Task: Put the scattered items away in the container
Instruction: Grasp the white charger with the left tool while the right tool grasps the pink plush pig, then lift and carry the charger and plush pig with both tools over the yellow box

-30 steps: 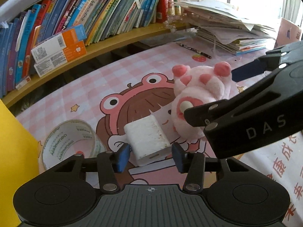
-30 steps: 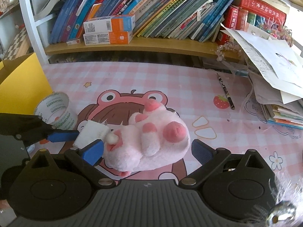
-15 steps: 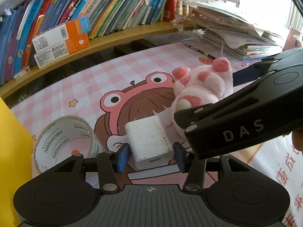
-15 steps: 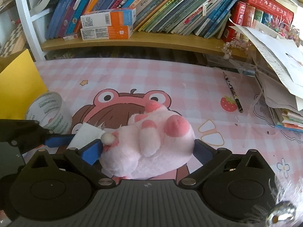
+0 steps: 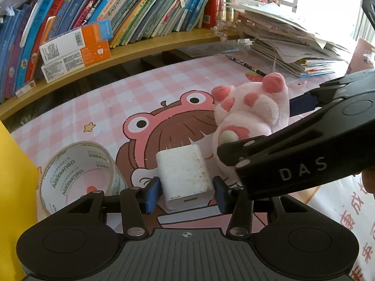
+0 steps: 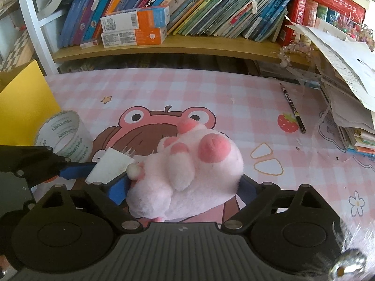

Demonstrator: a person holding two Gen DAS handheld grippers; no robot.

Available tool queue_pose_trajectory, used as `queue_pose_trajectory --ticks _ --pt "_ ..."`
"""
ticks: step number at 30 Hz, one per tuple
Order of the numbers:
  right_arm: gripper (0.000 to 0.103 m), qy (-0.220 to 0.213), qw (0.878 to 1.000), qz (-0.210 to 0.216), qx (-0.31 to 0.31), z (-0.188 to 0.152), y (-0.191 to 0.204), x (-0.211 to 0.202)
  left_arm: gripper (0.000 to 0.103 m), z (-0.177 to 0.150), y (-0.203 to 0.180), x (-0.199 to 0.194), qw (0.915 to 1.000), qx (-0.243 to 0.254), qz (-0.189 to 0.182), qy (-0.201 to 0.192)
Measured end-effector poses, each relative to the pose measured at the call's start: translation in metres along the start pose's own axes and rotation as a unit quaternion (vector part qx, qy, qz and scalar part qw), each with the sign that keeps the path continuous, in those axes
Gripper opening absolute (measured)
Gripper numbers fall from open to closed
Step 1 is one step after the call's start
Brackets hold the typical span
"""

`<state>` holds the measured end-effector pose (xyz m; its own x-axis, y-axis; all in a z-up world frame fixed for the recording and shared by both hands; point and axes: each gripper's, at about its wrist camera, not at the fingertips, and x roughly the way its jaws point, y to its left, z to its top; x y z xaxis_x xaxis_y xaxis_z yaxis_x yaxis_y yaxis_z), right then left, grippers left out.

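A white charger block [image 5: 185, 168] sits between the blue pads of my left gripper [image 5: 186, 194], which is shut on its two sides low over the pink cartoon mat [image 5: 164, 98]. Right beside it is a pink plush toy [image 6: 194, 168] with its paws up, and my right gripper [image 6: 181, 188] is shut on it, squeezing its body. In the left wrist view the plush toy [image 5: 253, 114] stands just right of the charger, partly behind the right gripper's black body. The yellow container [image 5: 14, 187] is at the left edge.
A roll of clear tape [image 5: 79, 171] lies left of the charger, close to the yellow container's wall [image 6: 21, 103]. A pencil [image 6: 293, 107] lies on the mat at the right. A messy paper stack [image 5: 293, 46] and a bookshelf [image 6: 187, 44] border the far side.
Both grippers have closed: the left one's pads came in onto the charger, the right one's fingers pressed into the plush. Both have also edged forward a little.
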<state>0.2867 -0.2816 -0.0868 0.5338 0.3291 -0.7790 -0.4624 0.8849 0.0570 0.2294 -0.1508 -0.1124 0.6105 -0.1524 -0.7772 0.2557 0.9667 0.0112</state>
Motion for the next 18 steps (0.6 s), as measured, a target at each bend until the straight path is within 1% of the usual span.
queue_pose_trajectory --ticks 5,11,18 --pt "0.088 -0.003 1.0 -0.003 0.009 -0.009 0.001 -0.015 0.046 -0.002 -0.003 -0.011 0.9998 0.013 -0.013 0.006" --pt "0.088 -0.012 1.0 -0.009 0.018 -0.021 0.003 -0.039 0.046 -0.002 -0.011 -0.034 0.999 0.039 -0.021 -0.009" --pt "0.088 -0.022 0.999 -0.016 0.029 -0.036 0.006 -0.067 0.046 -0.011 -0.016 -0.063 0.9981 0.052 -0.028 -0.018"
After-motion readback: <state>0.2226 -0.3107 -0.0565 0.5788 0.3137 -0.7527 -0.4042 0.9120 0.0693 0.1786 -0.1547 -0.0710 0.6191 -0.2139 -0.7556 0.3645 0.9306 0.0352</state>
